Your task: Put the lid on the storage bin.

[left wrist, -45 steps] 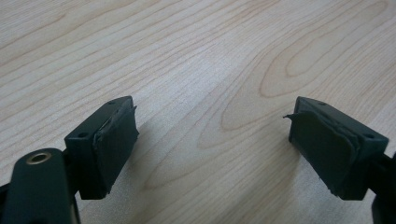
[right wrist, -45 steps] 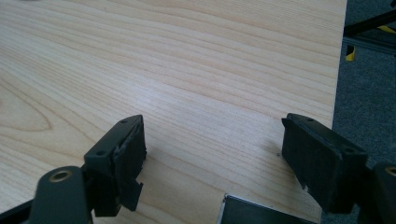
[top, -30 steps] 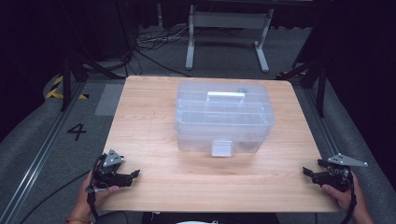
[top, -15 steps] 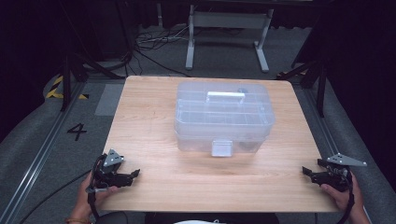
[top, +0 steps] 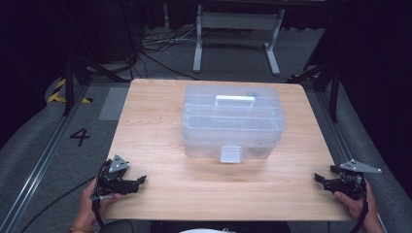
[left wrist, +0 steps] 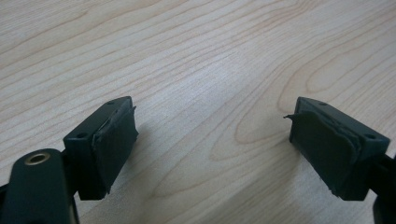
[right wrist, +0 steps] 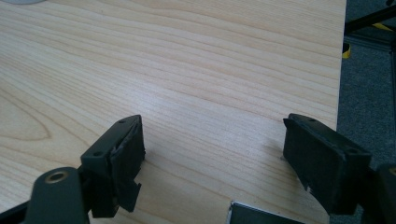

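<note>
Sitting mid-table, the clear box (top: 233, 121) lies well apart from both grippers' wide-open, empty jaws.

The one thing I can read is a black number "4" (top: 80, 136) marked on the grey floor (top: 43, 141) to the left of the counter (top: 160, 111), beside the rail that runs along it. Farther back on that side there is a strip of yellow and black warning stripes (top: 60, 91) on the floor, a sign without words. I find no lettering on the counter itself.
</note>
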The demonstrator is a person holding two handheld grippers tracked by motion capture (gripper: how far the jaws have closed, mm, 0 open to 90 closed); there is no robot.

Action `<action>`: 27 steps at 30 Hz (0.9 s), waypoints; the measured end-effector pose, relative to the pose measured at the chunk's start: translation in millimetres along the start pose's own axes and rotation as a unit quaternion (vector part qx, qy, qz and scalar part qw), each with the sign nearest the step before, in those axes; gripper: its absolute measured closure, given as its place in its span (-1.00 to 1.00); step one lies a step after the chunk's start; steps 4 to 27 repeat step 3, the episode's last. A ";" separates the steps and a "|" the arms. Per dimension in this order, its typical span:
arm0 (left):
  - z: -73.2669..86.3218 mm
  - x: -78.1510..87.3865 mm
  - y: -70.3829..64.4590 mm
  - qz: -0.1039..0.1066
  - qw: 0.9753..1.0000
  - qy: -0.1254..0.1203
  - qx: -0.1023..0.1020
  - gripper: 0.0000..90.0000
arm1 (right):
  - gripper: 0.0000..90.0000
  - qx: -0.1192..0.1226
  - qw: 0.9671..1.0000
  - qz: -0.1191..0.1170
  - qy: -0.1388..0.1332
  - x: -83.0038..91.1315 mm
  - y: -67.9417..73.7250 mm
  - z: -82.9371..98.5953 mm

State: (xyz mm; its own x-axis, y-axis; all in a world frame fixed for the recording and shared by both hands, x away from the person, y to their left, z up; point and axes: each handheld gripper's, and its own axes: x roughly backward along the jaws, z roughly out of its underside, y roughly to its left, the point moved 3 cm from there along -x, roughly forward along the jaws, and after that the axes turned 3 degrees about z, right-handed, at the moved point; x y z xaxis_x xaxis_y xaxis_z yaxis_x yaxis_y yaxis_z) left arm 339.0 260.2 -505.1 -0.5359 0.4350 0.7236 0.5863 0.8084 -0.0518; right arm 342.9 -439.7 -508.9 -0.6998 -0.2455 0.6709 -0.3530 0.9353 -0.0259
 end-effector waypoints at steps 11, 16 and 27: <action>-1.1 -1.5 -2.2 -0.008 1.000 -0.001 0.010 -0.68 | -0.54 0.000 1.000 0.000 0.000 -0.1 -0.3 -0.1; -1.1 -1.5 -2.2 -0.008 1.000 -0.001 0.010 -0.68 | -0.54 0.000 1.000 0.000 0.000 -0.1 -0.3 -0.1; -1.1 -1.5 -2.2 -0.008 1.000 -0.001 0.010 -0.68 | -0.54 0.000 1.000 0.000 0.000 -0.1 -0.3 -0.1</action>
